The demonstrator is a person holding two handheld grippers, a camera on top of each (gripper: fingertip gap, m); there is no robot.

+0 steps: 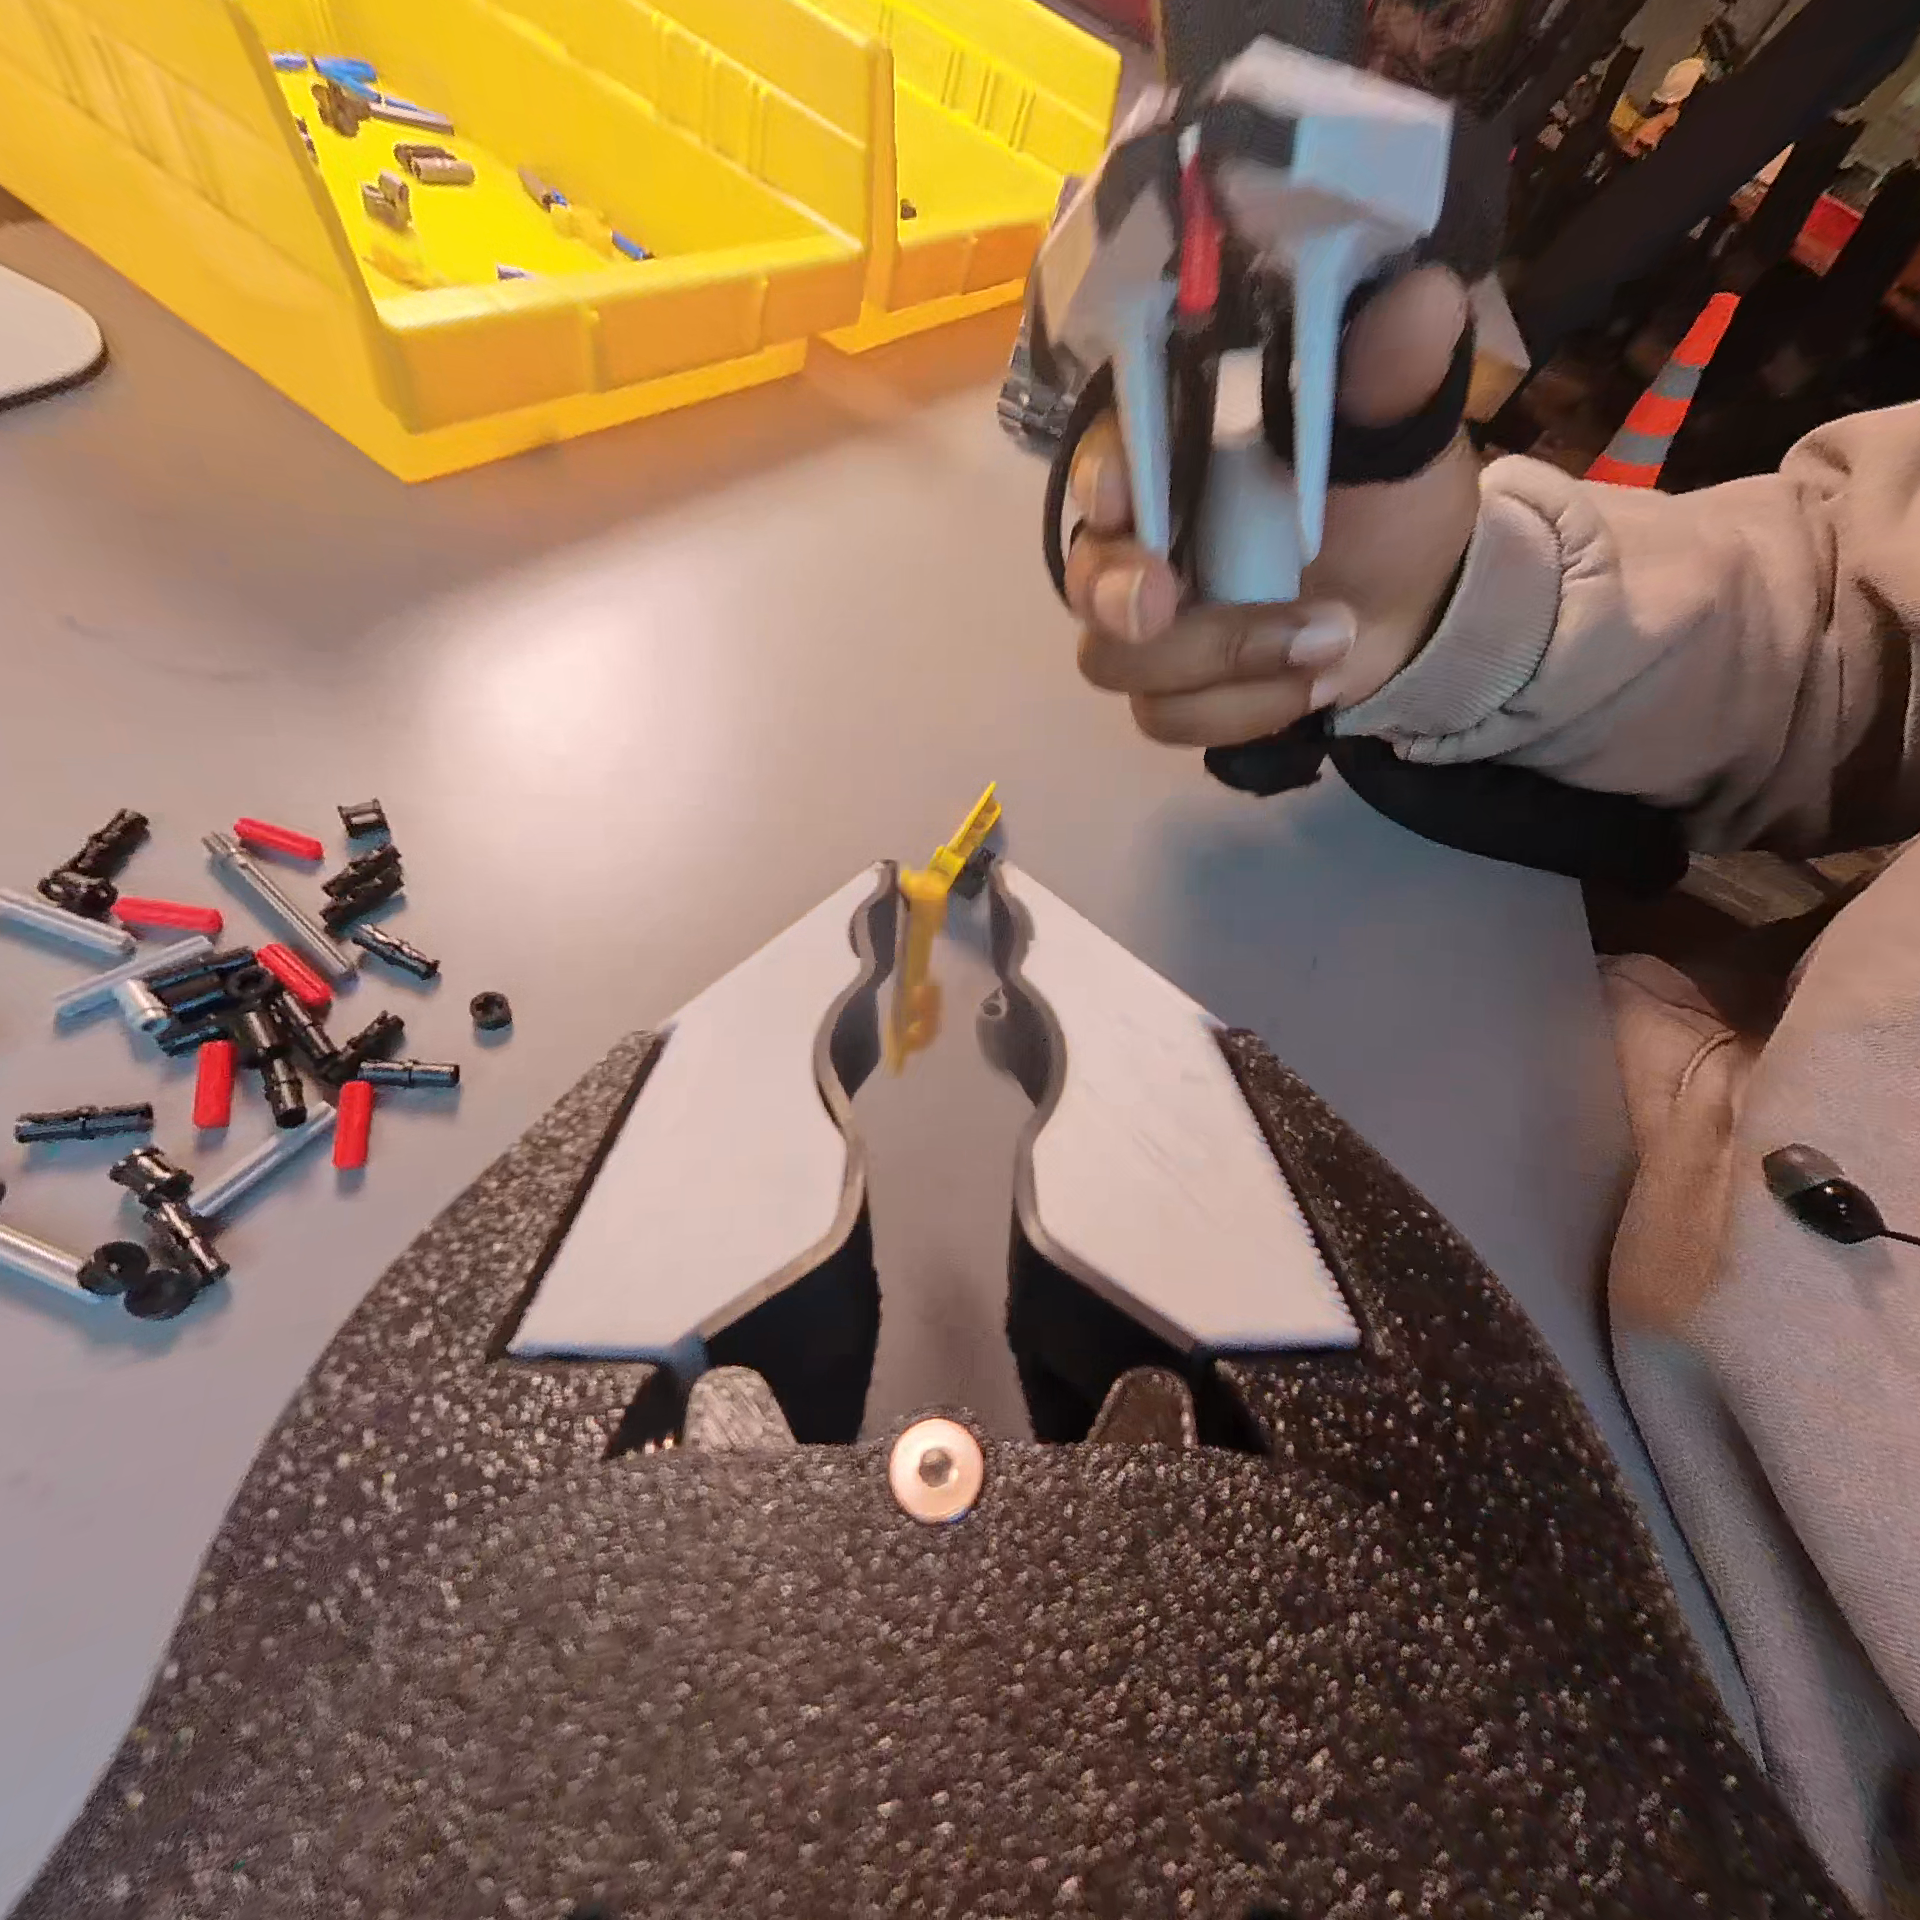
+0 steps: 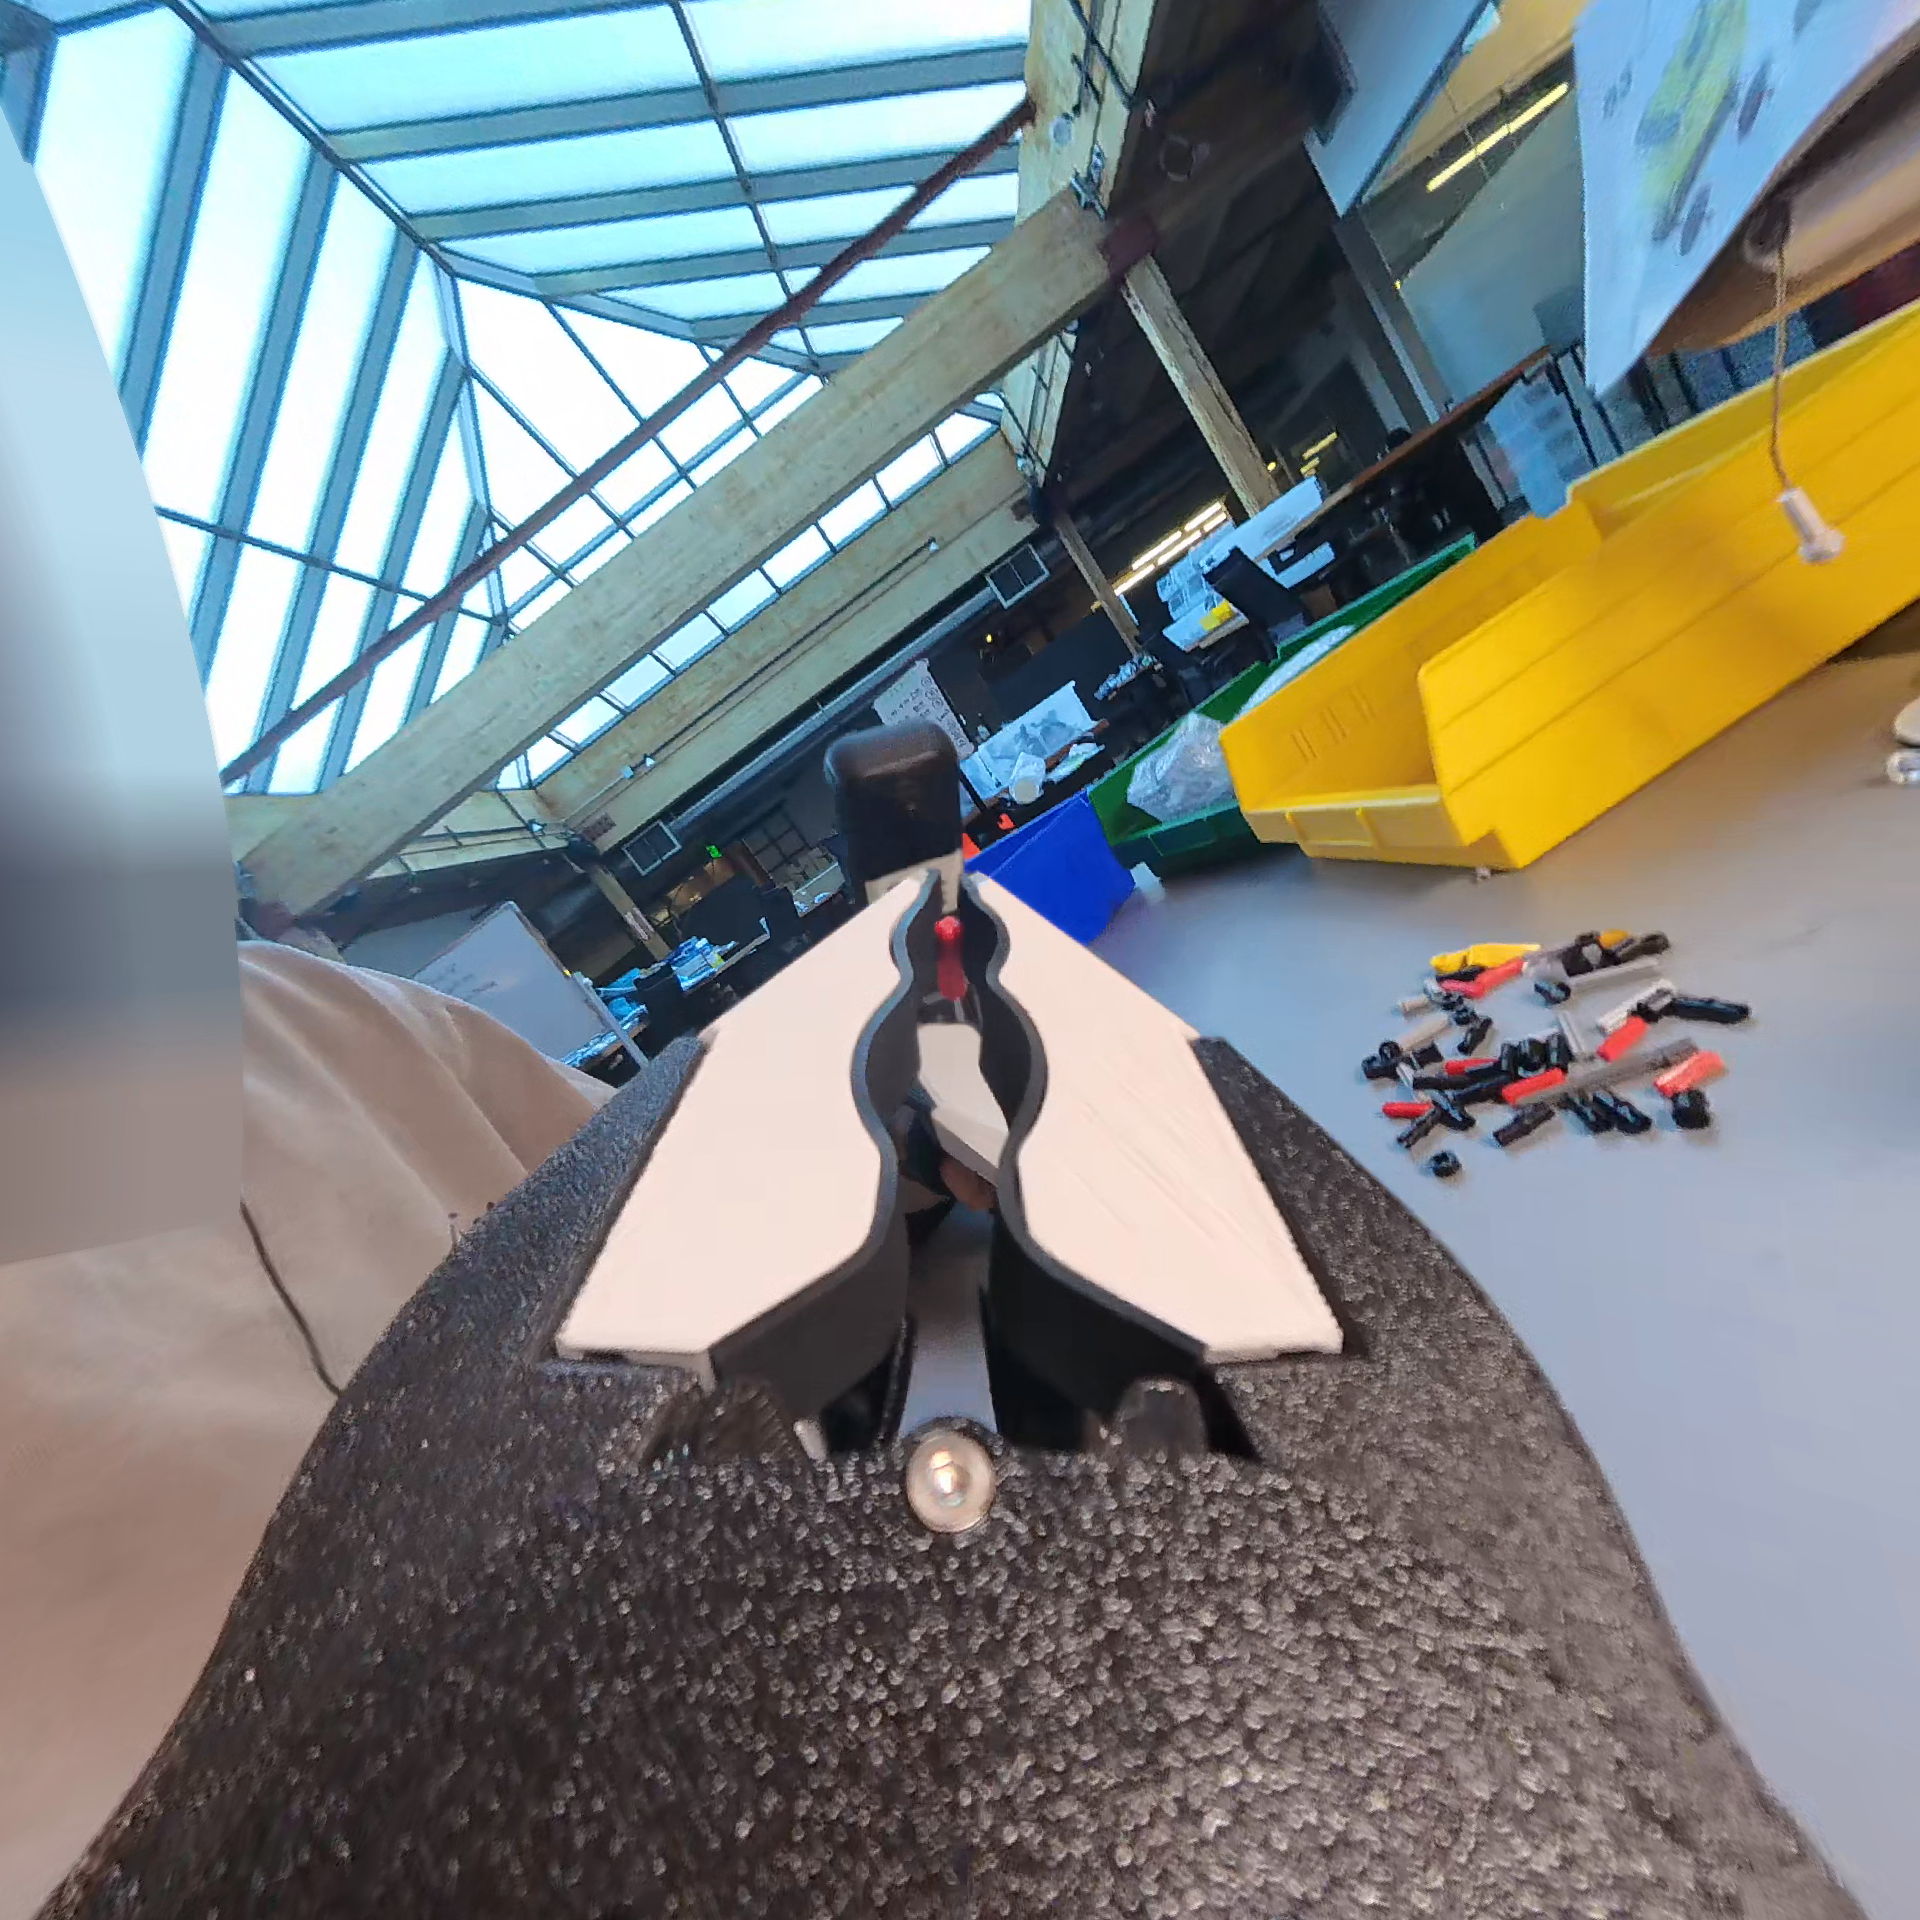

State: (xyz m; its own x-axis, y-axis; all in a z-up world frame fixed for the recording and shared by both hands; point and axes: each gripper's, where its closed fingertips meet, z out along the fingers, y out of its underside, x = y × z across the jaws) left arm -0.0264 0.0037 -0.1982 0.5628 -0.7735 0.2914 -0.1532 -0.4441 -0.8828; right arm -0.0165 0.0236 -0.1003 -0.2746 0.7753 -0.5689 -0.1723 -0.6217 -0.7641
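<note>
Leftmost, loose pile of small parts (image 1: 218, 1039), black, red and grey, on the grey table (image 1: 644, 665); yellow bins (image 1: 582, 260) behind. Left gripper (image 1: 940, 883) low over the table, jaws nearly closed, pinching a thin yellow piece (image 1: 920, 956) that stands upright at the tips. Right gripper (image 2: 951, 914) raised and tilted, clamped on a small red pin (image 2: 948, 951). The two pieces are apart, not joined.

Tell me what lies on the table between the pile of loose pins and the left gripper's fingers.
Bare grey table; in the left wrist view nothing separates the pile from the left gripper.
</note>
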